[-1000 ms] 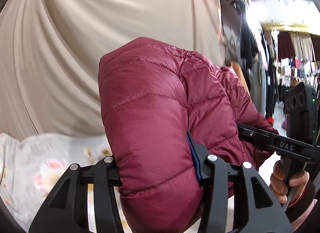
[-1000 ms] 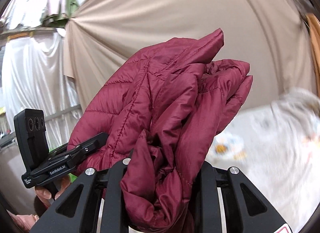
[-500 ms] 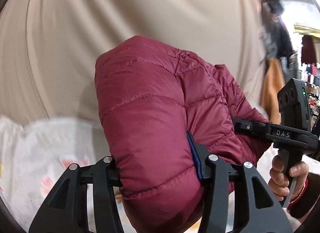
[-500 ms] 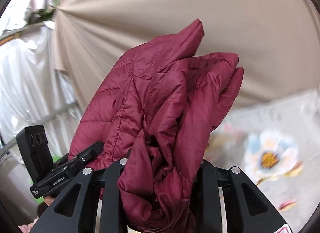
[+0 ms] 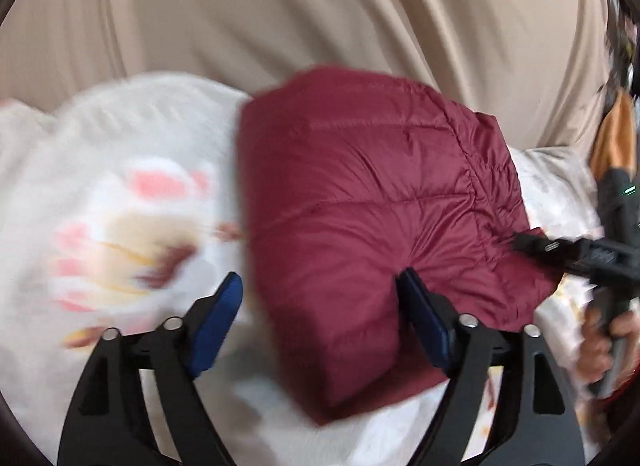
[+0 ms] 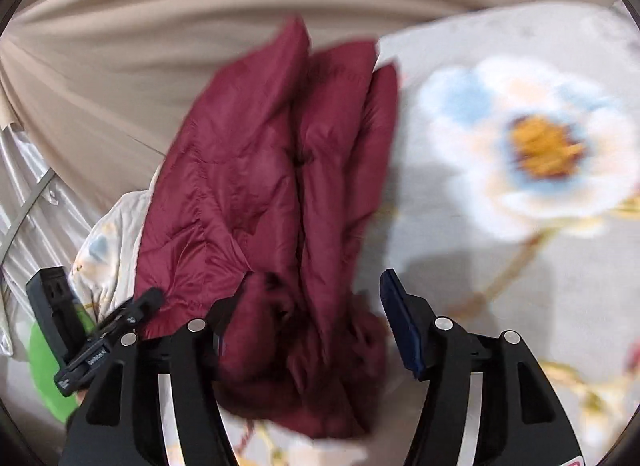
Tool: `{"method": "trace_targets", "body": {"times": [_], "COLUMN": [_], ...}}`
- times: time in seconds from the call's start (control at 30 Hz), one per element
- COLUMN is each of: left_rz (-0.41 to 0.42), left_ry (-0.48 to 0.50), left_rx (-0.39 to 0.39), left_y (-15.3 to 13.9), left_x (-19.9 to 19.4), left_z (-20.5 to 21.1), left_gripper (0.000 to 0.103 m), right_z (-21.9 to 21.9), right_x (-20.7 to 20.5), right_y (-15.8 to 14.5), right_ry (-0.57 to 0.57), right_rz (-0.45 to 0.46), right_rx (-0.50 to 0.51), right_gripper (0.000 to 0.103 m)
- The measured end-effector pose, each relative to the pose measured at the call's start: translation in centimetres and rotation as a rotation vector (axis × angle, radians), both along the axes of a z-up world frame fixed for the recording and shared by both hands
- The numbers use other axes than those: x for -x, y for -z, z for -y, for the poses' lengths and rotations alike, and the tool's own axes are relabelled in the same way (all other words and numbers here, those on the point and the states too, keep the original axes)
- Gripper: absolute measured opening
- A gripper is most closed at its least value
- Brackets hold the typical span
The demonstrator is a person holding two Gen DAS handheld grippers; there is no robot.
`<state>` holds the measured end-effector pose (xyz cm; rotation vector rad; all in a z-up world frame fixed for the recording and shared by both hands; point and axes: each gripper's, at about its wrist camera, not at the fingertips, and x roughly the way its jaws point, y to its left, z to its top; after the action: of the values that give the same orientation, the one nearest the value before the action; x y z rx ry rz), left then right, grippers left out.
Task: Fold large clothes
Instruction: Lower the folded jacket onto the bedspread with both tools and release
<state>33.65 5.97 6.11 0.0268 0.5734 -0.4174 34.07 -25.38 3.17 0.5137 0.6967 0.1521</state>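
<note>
You have both claws spread, the left gripper [image 5: 320, 298] and the right gripper [image 6: 308, 302] each straddling an end of the folded maroon jacket [image 5: 372, 201] without pinching it, which lies on the floral sheet [image 5: 120, 185], seemingly released to settle flat

floral sheet [image 5: 120, 193] lay open at 9 o'clock of the maroon puffer jacket [image 5: 360, 201], beige curtain [image 5: 320, 5] walled off 12 o'clock, other gripper [image 5: 576, 254] crowded 3 o'clock, flowered cloth was free at 3 o'clock in right view
</note>
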Motion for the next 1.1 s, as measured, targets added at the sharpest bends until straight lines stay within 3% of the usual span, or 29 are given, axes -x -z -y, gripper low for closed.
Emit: {"method": "trace_targets", "body": {"times": [0.07, 0.1, 0.13, 0.23, 0.37, 0.47, 0.63, 0.73, 0.8, 0.93, 1.0, 1.1], "left_rz": [0.06, 0.078, 0.074, -0.014, -0.102, -0.159, -0.113, -0.083, -0.069, -0.069, -0.07, -0.077], "left_ry": [-0.056, -0.072, -0.089, -0.101, -0.186, -0.19, -0.195, -0.199, -0.205, -0.207, -0.208, -0.209], "left_rx": [-0.037, -0.043, -0.042, -0.032, -0.114, -0.063, -0.117, -0.13, -0.132, -0.129, -0.126, -0.116], "left_y": [-1.8, -2.8, -3.7, -4.6, -0.4, 2.1, 3.3, 3.6, 3.6, 3.3, 3.2, 3.4], "left_x": [2.1, 3.1, 3.6, 3.3, 2.3, 1.7, 2.6, 3.0, 3.2, 3.4, 3.5, 2.9], "left_z": [-0.4, -0.2, 0.1, 1.6, 3.4, 2.6, 3.3, 3.6, 3.6, 3.5, 3.4, 3.1], "left_gripper": [0.08, 0.08, 0.08, 0.08, 0.073, 0.074, 0.076, 0.076, 0.076, 0.076, 0.076, 0.08], "right_z": [0.2, -0.2, -0.9, -3.7, -8.4, -8.9, -8.8, -8.0, -7.3, -8.4, -8.7, -7.4], "right_x": [2.6, 3.2, 3.5, 2.8, 0.5, -0.1, 0.3, 0.2, 0.9, -0.4, -2.8, -6.8], "right_y": [-2.0, -3.1, -4.2, -6.2, -4.8, -1.6, 2.1, 1.5, -1.1, -7.7, -8.8, -6.5], "right_ry": [0.032, 0.031, 0.026, -0.016, -0.019, 0.017, 0.028, 0.03, 0.062, 0.108, 0.118, 0.163], "right_rz": [0.063, 0.087, 0.105, 0.109, 0.035, -0.03, -0.075, -0.078, -0.022, 0.13, 0.123, 0.023], "right_rx": [0.042, 0.063, 0.09, 0.177, 0.359, 0.446, 0.479, 0.426, 0.359, 0.463, 0.5, 0.512], "right_gripper": [0.051, 0.039, 0.025, 0.003, 0.0, 0.0, 0.0, 0.0, 0.0, 0.0, 0.0, 0.0]}}
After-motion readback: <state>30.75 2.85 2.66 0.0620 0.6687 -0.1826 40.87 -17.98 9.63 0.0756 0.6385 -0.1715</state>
